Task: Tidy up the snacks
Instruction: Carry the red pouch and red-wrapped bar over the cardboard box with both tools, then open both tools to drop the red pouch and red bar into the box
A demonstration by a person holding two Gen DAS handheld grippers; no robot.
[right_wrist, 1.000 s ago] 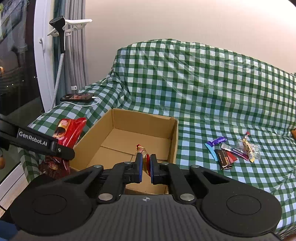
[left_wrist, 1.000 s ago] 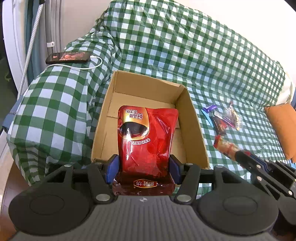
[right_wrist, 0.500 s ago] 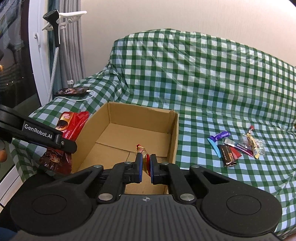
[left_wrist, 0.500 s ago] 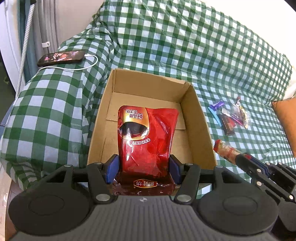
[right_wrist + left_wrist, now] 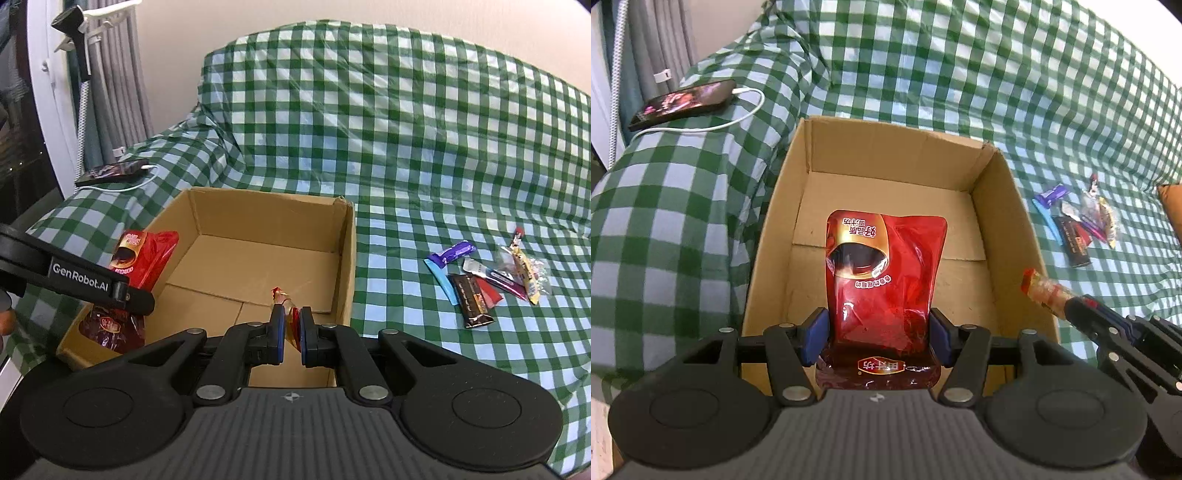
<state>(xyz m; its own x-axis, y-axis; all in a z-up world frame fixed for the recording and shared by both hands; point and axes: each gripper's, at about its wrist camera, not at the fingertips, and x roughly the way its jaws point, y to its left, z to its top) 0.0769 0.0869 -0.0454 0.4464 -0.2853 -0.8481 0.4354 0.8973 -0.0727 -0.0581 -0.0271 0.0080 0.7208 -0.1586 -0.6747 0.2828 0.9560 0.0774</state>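
My left gripper (image 5: 878, 338) is shut on a large red snack bag (image 5: 882, 280) and holds it over the near part of an open cardboard box (image 5: 993, 218). The bag also shows in the right wrist view (image 5: 142, 258), at the box's left wall (image 5: 170, 236). My right gripper (image 5: 291, 334) is shut on a thin red and gold snack stick (image 5: 282, 297) above the box's near right corner. The stick also shows in the left wrist view (image 5: 1047, 291). The box holds nothing on its floor.
The box sits on a sofa under a green checked cover (image 5: 388, 147). A small pile of wrapped snacks (image 5: 487, 277) lies on the seat right of the box. A charging phone (image 5: 683, 99) rests on the armrest at left. An orange cushion (image 5: 1172, 206) is far right.
Both grippers have moved forward and closer to the box with their snacks held. The box now looks larger in both views.
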